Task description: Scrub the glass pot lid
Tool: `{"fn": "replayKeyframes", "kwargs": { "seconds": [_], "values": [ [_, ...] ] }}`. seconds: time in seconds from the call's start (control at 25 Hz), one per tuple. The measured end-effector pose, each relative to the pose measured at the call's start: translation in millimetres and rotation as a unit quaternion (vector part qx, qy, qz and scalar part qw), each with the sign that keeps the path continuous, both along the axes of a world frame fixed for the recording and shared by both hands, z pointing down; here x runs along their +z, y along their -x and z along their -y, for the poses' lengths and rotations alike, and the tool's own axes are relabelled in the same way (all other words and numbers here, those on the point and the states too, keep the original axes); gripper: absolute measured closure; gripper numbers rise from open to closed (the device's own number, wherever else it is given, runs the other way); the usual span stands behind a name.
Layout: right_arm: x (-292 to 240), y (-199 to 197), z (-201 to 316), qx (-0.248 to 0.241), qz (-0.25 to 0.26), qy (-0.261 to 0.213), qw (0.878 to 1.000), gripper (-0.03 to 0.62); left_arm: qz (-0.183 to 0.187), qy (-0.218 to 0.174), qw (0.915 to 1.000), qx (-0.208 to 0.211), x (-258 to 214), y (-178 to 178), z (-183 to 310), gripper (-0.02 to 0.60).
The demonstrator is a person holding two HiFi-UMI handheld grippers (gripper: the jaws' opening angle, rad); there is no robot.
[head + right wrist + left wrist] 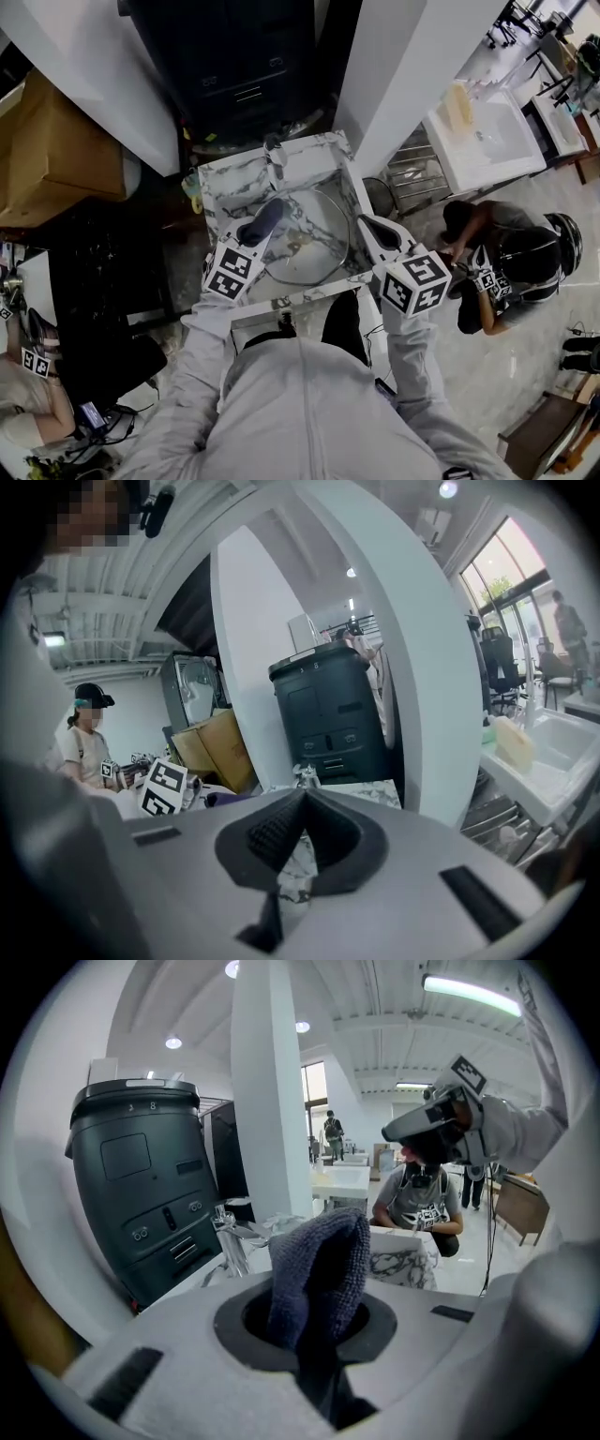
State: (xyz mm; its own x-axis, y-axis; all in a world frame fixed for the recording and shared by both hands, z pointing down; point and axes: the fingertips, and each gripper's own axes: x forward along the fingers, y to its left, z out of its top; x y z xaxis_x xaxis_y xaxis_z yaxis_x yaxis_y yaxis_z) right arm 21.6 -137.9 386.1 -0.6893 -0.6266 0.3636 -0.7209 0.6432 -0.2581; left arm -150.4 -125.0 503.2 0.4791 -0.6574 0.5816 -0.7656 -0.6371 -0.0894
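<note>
The round glass pot lid (314, 246) lies in the basin of a marble-patterned sink (221, 190). My left gripper (263, 223) hangs over the lid's left edge, shut on a dark blue cloth (323, 1265) that sticks up between its jaws. Above the lid's right edge my right gripper (365, 224) is shut, its jaws meeting at the tips (302, 801) with nothing between them. The right gripper view also catches the left gripper's marker cube (167, 787) and a bit of the cloth (221, 799). Whether the cloth touches the lid cannot be told.
A chrome faucet (274, 154) stands at the sink's back edge. Behind it are a tall black bin (230, 56) and a white pillar (403, 66). Cardboard boxes (56, 150) lie left. A person (511, 262) crouches at the right near a white sink (487, 136).
</note>
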Motion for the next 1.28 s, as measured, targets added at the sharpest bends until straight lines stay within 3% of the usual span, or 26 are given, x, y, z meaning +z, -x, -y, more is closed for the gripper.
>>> {"fn": "replayKeyframes", "kwargs": {
  "seconds": [0.32, 0.64, 0.92, 1.28],
  "values": [
    [23, -16, 24, -0.034, -0.016, 0.002, 0.999, 0.566, 0.039, 0.026, 0.9984, -0.03, 46, -19, 30, 0.523],
    [49, -17, 32, -0.052, -0.025, 0.019, 0.998, 0.565, 0.086, 0.072, 0.9899, -0.087, 108, -12, 64, 0.525],
    [60, -24, 29, -0.035, -0.036, 0.037, 0.998, 0.565, 0.101, 0.097, 0.9818, -0.129, 148, -8, 83, 0.525],
    [68, -31, 26, -0.013, -0.032, 0.049, 0.998, 0.563, 0.078, 0.104, 0.9793, -0.155, 174, -20, 100, 0.523]
  ]
}}
